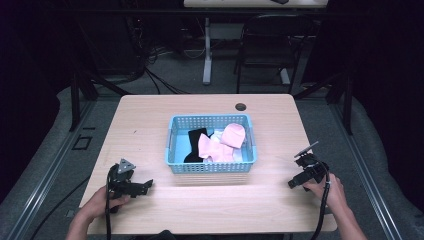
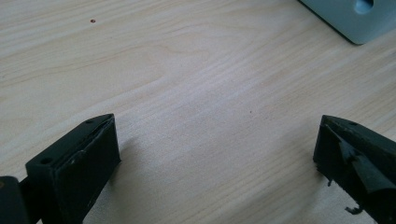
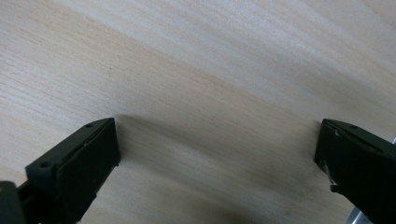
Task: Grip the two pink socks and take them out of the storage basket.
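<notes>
A blue basket (image 1: 210, 167) holding pink and black clothes (image 1: 216, 147) sits mid-surface (image 1: 150, 120). The left gripper (image 1: 145, 186) rests near-left and the right gripper (image 1: 295, 183) near-right, each well apart from the basket, jaws spread wide over bare wood.

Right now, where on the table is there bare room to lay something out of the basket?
Bare wood lies left of the basket and right of it, and in the strip along the near edge between the left tool and the right tool. Behind the basket, a dark hole interrupts the wood. The basket itself is crowded with clothes.
</notes>
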The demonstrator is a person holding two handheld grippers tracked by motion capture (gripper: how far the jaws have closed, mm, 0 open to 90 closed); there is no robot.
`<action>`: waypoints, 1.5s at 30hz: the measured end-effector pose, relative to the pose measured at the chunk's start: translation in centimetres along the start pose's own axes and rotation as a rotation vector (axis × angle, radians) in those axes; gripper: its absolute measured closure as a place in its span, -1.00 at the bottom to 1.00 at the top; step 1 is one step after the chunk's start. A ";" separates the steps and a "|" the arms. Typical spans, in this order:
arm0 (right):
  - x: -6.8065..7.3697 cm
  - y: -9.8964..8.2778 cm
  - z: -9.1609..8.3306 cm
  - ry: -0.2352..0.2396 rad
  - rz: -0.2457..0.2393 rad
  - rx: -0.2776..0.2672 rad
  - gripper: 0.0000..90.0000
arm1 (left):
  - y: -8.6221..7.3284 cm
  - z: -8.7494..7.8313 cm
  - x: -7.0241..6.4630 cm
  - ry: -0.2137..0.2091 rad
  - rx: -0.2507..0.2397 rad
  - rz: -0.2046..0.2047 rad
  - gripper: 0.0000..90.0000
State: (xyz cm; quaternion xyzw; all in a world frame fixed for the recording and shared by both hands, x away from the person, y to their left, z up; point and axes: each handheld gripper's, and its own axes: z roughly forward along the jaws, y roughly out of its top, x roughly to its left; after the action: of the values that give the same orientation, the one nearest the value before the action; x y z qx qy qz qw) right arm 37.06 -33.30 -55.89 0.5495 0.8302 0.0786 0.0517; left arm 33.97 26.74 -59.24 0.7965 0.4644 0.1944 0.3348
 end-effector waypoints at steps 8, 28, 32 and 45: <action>0.1 0.0 0.0 -0.005 0.004 -0.011 -1.00 | 0.0 0.0 0.0 -0.003 0.002 0.000 -1.00; 1.3 0.8 -5.6 -0.026 0.006 -0.182 -0.96 | 0.0 0.0 0.0 -0.001 0.003 0.003 -1.00; 1.9 1.4 -6.8 -0.027 -0.015 -0.211 -0.96 | 0.0 -0.1 0.0 -0.001 0.003 0.003 -1.00; 4.4 4.4 -9.3 -0.037 -0.099 -0.284 -0.93 | -0.1 -0.1 -0.1 -0.002 0.003 0.001 -1.00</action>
State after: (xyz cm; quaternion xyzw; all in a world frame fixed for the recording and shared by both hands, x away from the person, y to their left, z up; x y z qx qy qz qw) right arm 37.73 -28.28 -45.98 0.4962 0.8358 0.1827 0.1480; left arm 33.84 26.76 -59.24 0.7973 0.4640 0.1931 0.3342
